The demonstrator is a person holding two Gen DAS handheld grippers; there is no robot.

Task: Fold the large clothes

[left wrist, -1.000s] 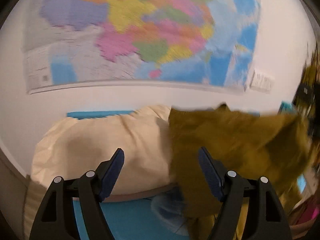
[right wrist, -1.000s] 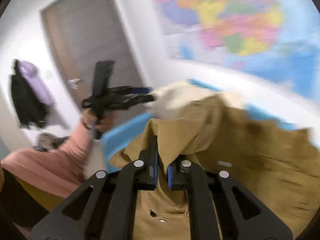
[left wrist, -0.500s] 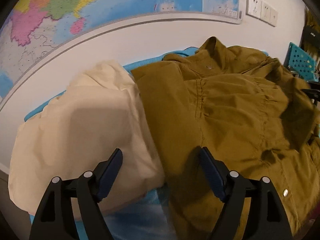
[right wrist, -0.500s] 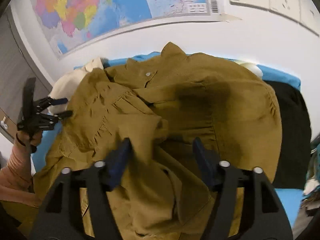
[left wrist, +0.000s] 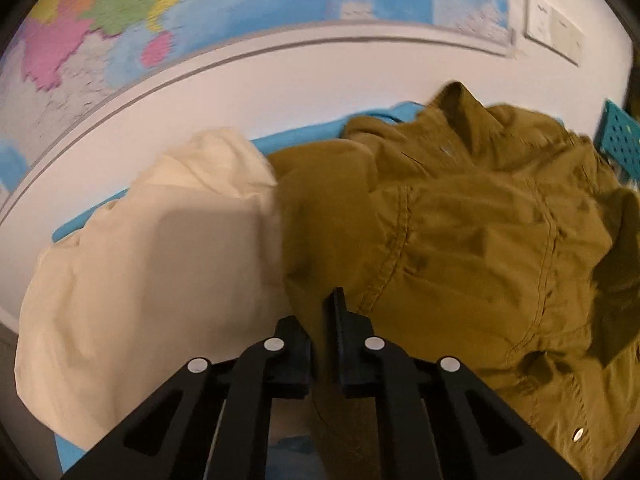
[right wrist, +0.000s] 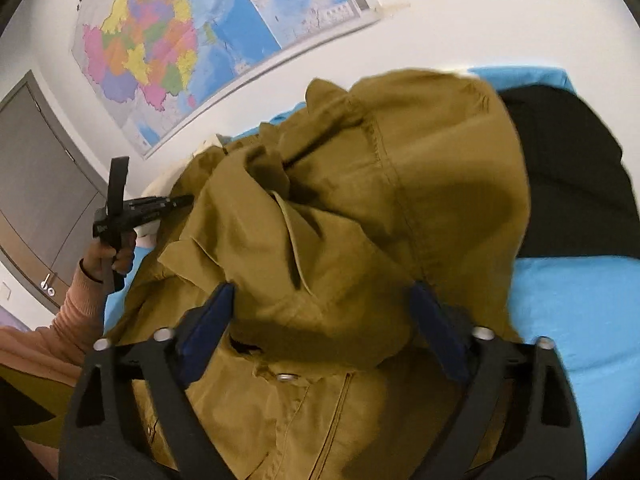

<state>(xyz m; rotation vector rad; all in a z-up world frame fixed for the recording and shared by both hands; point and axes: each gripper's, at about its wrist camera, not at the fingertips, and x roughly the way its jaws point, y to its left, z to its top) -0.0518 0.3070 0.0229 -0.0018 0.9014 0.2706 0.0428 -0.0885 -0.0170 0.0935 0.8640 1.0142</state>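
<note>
An olive-brown jacket (left wrist: 480,248) lies crumpled on a blue-covered surface (right wrist: 576,304); it also fills the right wrist view (right wrist: 360,216). My left gripper (left wrist: 323,332) is shut on the jacket's left edge, with fabric pinched between the jaws. It shows from the side in the right wrist view (right wrist: 176,202), at the jacket's left edge. My right gripper (right wrist: 320,320) is open, its fingers spread on either side of a raised bunch of the jacket near a snap button (right wrist: 286,377).
A cream garment (left wrist: 152,260) lies left of the jacket. A black garment (right wrist: 572,168) lies to its right. A wall map (right wrist: 192,40) hangs behind, a grey door (right wrist: 36,184) stands at left, and a teal crate (left wrist: 620,140) sits at far right.
My left gripper has closed on the jacket's left edge. My right gripper, shut on the jacket a second ago, has opened and dropped closer to the cloth.
</note>
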